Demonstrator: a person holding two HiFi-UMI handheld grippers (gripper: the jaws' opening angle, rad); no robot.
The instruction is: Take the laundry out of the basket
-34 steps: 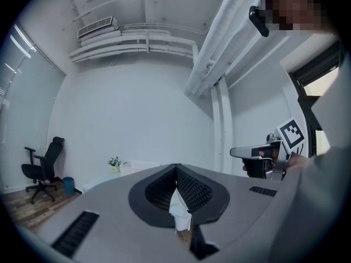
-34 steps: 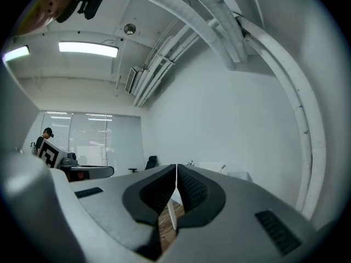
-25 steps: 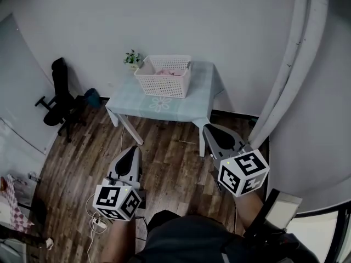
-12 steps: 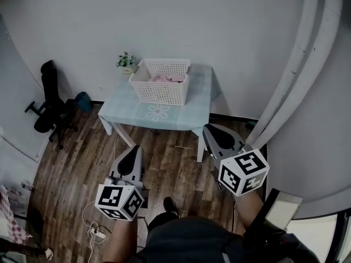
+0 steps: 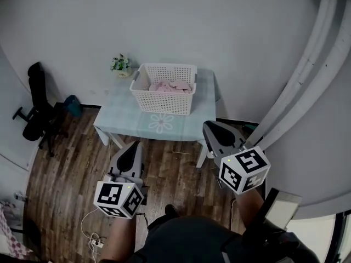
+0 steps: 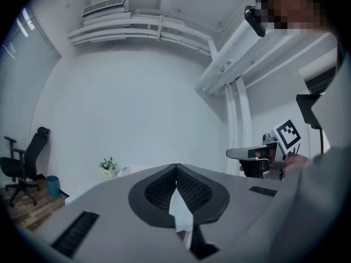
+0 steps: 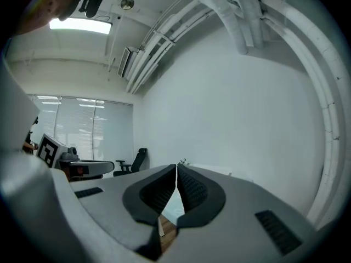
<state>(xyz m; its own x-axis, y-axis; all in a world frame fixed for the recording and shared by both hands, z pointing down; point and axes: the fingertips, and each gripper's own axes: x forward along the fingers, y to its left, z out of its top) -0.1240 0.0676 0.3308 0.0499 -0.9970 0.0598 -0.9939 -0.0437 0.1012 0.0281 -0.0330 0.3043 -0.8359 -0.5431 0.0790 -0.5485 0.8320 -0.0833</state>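
A white lattice basket [image 5: 163, 88] stands on a pale blue table [image 5: 159, 122] against the far wall, with pink laundry [image 5: 171, 86] lying inside it. Both grippers hover over the wooden floor, short of the table. My left gripper [image 5: 135, 144] points toward the table's near edge, jaws shut and empty. My right gripper [image 5: 208, 125] is beside the table's right corner, also shut on nothing. In the left gripper view the pads [image 6: 175, 171] meet at the tip. In the right gripper view the pads [image 7: 176, 171] touch too.
A small potted plant [image 5: 120, 64] sits at the table's back left corner. A black office chair [image 5: 33, 106] and a blue bin [image 5: 72, 104] stand to the left. White pipes [image 5: 307, 75] run down the wall on the right. Cables [image 5: 96, 232] lie on the floor.
The table and basket have drawn nearer and shifted right in the head view as the person steps forward. Both grippers stay shut and level.
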